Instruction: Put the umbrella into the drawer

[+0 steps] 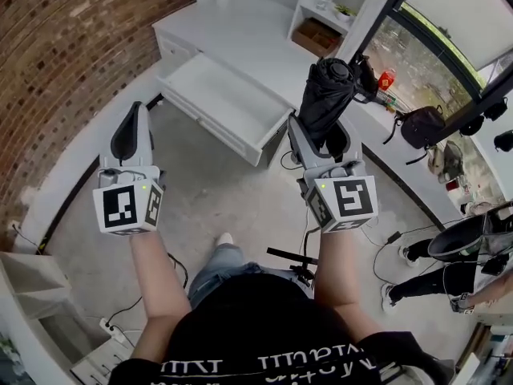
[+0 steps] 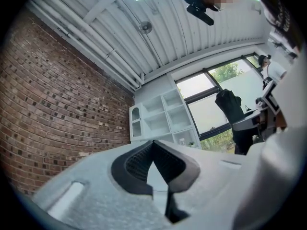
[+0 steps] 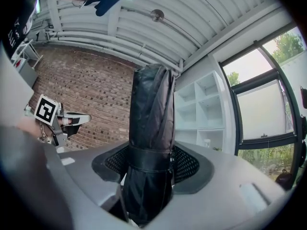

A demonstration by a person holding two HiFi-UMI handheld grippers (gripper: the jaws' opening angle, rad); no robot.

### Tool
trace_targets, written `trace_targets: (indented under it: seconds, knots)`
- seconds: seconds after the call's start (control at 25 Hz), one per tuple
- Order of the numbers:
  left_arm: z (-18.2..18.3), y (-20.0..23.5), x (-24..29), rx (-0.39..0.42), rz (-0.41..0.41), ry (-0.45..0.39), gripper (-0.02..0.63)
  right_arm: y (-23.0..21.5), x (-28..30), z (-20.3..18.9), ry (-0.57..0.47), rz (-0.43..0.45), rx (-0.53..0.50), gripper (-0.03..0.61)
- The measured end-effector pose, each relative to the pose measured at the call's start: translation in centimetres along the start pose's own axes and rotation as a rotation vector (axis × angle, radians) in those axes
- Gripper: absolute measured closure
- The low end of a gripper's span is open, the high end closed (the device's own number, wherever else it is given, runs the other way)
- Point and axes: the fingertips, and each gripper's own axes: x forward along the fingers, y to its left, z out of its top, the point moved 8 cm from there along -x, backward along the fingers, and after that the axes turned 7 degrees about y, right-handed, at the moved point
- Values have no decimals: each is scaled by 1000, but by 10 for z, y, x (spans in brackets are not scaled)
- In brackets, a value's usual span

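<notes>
Black folded umbrella (image 1: 325,95) is standing upright in the right gripper (image 1: 319,139), whose jaws are clamping it just at its closing strap, with the bundle rising well above the pads (image 3: 189,166). In the head view the umbrella is showing just to the right of the near right corner of the white drawer (image 1: 216,95), not inside it. The drawer is standing pulled out from a white cabinet (image 1: 240,26) and is lying bare inside. The left gripper (image 1: 133,131) is hovering over the grey floor (image 1: 216,199), near the left end of the drawer's front edge; its jaws are meeting at the tips with nothing between them. A brick wall (image 1: 72,46) is running along the left, and white shelves (image 1: 333,6) are standing at the cabinet's far right corner.
</notes>
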Motion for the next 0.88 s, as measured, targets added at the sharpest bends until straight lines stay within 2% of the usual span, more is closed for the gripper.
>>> trace_targets:
  seconds: [0.28,0.6,0.88]
  knots:
    - [-19,56,68,-17,-21,14,612,9,83,3,31,-27,-2,321]
    - [-46,68,93,-37,-56,46,612,19,124,-16,86,-6,-16,321]
    - [-62,82,114,-48,-43,68,612,18,159,-32,132,28,-42,321]
